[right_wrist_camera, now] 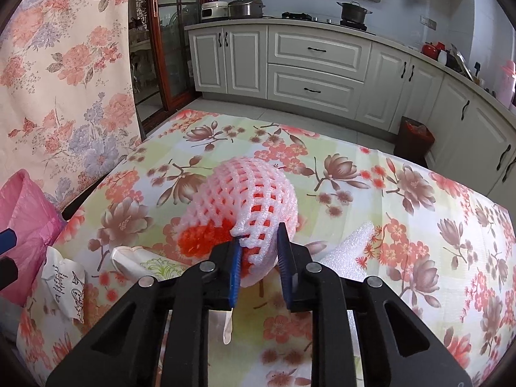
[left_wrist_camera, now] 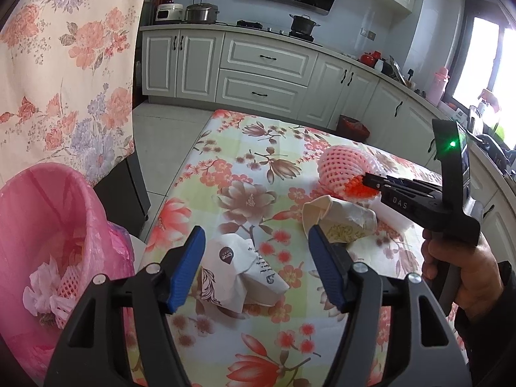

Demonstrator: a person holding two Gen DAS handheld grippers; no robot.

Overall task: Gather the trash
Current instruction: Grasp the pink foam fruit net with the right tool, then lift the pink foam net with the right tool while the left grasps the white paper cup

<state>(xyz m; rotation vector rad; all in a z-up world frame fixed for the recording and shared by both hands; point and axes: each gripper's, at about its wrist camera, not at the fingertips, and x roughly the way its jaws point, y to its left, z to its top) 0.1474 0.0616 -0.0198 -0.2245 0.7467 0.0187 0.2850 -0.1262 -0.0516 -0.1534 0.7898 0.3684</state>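
Nearest your left gripper (left_wrist_camera: 256,267), its blue jaws are standing spread above the crumpled paper wrapper (left_wrist_camera: 240,272) lying on the floral tablecloth (left_wrist_camera: 225,148), nothing yet between the pads. You are looking at thin, light, creased paper, so it should crush rather than resist; take it across the raised folded ridge, not a flat corner. Just beyond it, a squashed paper cup (left_wrist_camera: 338,219) is lying on its side, likely just as flimsy. To your left, the pink-lined trash bin (left_wrist_camera: 48,225) is waiting beside the table, already holding tissue and netting. Farther out, your right gripper (right_wrist_camera: 259,258) is pinching the near edge of the pink foam fruit net (right_wrist_camera: 254,193), its jaws drawn in on the mesh. That foam looks weightless, springy and easily torn, so a firm bite on the bunched rim should hold best. Behind, white kitchen cabinets (right_wrist_camera: 316,64) are lining the wall.
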